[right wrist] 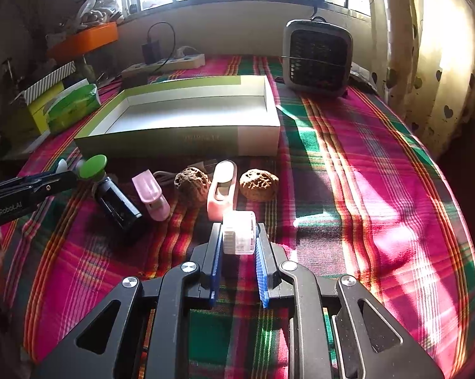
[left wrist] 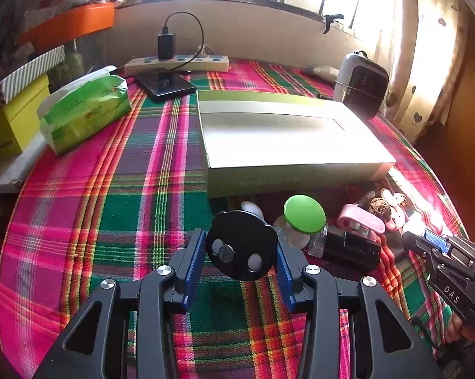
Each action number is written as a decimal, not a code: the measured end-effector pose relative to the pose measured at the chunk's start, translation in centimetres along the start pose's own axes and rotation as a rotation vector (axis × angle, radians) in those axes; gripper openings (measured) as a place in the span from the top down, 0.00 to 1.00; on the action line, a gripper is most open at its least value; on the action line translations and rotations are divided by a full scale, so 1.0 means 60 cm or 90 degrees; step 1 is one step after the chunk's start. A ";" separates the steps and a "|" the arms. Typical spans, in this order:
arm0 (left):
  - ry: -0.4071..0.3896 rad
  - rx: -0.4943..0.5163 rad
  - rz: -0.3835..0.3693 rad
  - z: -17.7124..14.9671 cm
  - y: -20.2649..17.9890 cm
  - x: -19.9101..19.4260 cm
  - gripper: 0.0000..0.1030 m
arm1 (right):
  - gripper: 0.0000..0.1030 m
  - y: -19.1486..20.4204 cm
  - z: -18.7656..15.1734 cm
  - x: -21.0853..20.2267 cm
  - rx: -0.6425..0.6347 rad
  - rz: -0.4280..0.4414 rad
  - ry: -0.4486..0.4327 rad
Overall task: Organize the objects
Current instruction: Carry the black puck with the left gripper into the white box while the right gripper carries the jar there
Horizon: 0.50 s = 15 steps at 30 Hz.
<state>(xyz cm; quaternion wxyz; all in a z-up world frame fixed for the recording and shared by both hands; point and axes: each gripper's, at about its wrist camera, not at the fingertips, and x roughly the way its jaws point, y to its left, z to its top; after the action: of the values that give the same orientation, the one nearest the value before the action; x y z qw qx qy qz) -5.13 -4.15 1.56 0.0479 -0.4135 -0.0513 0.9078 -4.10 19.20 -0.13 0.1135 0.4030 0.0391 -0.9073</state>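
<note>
Pick-up step: your left tool grips black disc, right tool grips clear block. Next: drop both in open box.

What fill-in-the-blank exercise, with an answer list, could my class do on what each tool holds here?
1. The left tool grips a round ____ disc.
2. The right tool grips a small ____ block.
3. The open box on the plaid cloth holds ____.

Answers: black; white; nothing
</note>
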 end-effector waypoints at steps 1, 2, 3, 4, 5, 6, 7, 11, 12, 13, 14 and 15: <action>0.000 0.000 0.000 0.000 -0.001 -0.001 0.62 | 0.81 0.000 0.000 -0.001 0.000 0.000 -0.002; 0.000 0.000 -0.001 0.000 -0.001 -0.002 0.62 | 0.81 0.000 0.001 -0.002 0.000 0.000 -0.002; -0.001 0.001 -0.001 0.000 -0.002 -0.003 0.62 | 0.81 0.000 0.001 -0.003 0.000 0.002 -0.004; -0.002 0.001 0.000 0.001 -0.003 -0.004 0.62 | 0.81 0.000 0.002 -0.005 -0.001 0.004 -0.008; -0.003 0.001 -0.001 0.002 -0.004 -0.006 0.62 | 0.81 0.000 0.003 -0.007 -0.002 0.004 -0.011; -0.004 0.002 -0.001 0.003 -0.004 -0.007 0.62 | 0.81 0.000 0.004 -0.009 -0.002 0.005 -0.014; -0.006 0.002 -0.001 0.004 -0.005 -0.009 0.62 | 0.81 -0.001 0.006 -0.011 -0.002 0.007 -0.017; -0.011 0.006 -0.005 0.011 -0.011 -0.015 0.62 | 0.81 0.000 0.013 -0.017 -0.006 0.014 -0.026; -0.012 0.007 -0.006 0.013 -0.013 -0.017 0.62 | 0.81 0.000 0.016 -0.018 -0.006 0.017 -0.028; -0.014 0.008 -0.007 0.015 -0.015 -0.019 0.62 | 0.81 0.000 0.018 -0.019 -0.006 0.020 -0.030; -0.016 0.010 -0.007 0.018 -0.017 -0.021 0.62 | 0.81 -0.001 0.021 -0.020 -0.004 0.022 -0.032; -0.018 0.012 -0.007 0.021 -0.020 -0.022 0.62 | 0.81 -0.002 0.024 -0.021 -0.004 0.026 -0.033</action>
<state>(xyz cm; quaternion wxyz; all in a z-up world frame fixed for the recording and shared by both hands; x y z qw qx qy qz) -5.16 -3.21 3.52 0.0564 -0.3998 -0.0460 0.9137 -4.36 19.29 1.76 0.1340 0.3798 0.0310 -0.9148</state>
